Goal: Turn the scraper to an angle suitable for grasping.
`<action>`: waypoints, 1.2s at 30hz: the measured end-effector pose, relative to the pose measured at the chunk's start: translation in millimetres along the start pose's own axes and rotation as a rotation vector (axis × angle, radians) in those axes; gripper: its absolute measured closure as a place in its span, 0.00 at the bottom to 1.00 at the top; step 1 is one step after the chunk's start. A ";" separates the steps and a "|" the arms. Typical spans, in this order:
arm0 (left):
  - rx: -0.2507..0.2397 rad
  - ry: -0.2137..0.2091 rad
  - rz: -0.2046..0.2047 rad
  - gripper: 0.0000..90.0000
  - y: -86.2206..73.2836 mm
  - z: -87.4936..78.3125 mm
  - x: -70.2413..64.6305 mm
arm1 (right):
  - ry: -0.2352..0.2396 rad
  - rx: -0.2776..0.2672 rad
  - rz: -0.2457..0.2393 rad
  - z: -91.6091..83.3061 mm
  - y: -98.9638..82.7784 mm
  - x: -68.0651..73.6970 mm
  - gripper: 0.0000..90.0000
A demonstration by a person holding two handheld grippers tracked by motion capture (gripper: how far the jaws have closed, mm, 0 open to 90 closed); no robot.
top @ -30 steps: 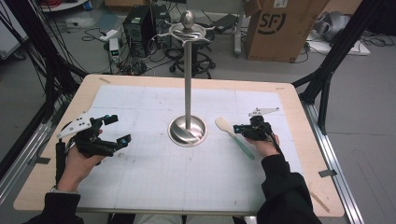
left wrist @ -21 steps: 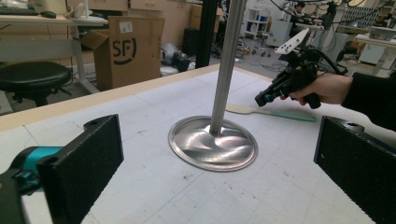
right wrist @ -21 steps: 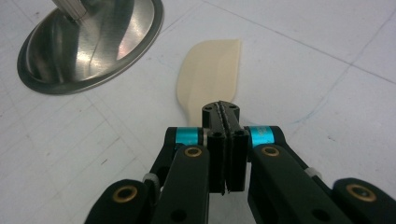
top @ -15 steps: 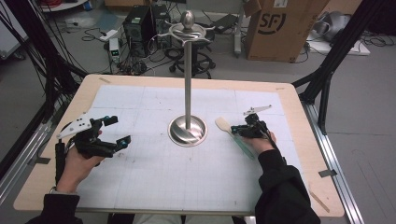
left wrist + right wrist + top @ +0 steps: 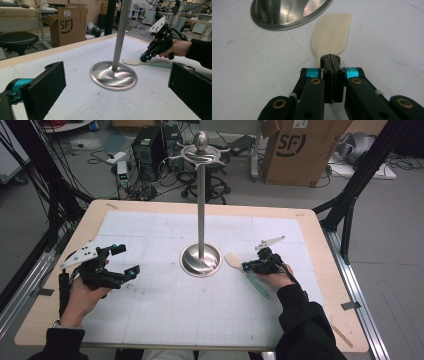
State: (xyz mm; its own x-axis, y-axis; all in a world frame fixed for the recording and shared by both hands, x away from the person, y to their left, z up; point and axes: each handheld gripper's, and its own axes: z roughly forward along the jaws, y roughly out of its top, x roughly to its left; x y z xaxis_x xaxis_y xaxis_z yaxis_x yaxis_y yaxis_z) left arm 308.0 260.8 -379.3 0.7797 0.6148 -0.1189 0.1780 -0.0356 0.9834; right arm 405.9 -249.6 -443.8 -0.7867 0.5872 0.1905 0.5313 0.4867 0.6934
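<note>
A wooden spatula (image 5: 232,259) with a pale green handle lies flat on the white mat, just right of the steel stand's round base (image 5: 201,261). My right gripper (image 5: 246,266) is shut, its tips low over the spatula's neck; in the right gripper view (image 5: 332,60) the jaws press together with nothing seen between them, and the spatula's blade (image 5: 332,32) lies just beyond. Whether the tips touch the spatula I cannot tell. My left gripper (image 5: 127,259) is held at the mat's left, jaws wide open and empty (image 5: 117,85), facing the stand (image 5: 113,76) and the spatula (image 5: 132,61).
The stand's tall pole (image 5: 201,200) rises from the mat's middle to a hooked top. A white grid mat (image 5: 160,310) covers the wooden table (image 5: 320,235). Behind the table are a cardboard box (image 5: 300,150), cables and a computer case (image 5: 147,145) on the floor.
My right gripper has shifted a little left and nearer, onto the spatula's neck. The left gripper has stayed put.
</note>
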 end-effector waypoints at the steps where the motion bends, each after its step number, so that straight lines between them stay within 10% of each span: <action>1: -0.006 -0.001 -0.002 0.02 0.2 0.0 -0.3 | 0.011 0.007 -0.009 -0.2 -0.9 4.9 1.00; 18: 0.003 -0.003 0.003 0.02 -0.2 1.3 -1.5 | 0.045 0.027 -0.080 -24.2 -11.0 56.1 1.00; 36: 0.002 -0.013 0.006 0.02 -0.2 2.4 -3.4 | 0.002 0.056 -0.026 -37.2 -47.8 64.2 1.00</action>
State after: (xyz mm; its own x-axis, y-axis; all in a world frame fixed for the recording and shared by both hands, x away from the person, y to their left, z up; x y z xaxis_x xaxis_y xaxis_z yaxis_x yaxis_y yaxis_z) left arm 306.8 256.9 -379.4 0.7883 0.6046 -0.1146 0.1742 -0.0406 0.9839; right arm 318.3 -259.2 -438.8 -0.8011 0.5727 0.1742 0.5274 0.5375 0.6581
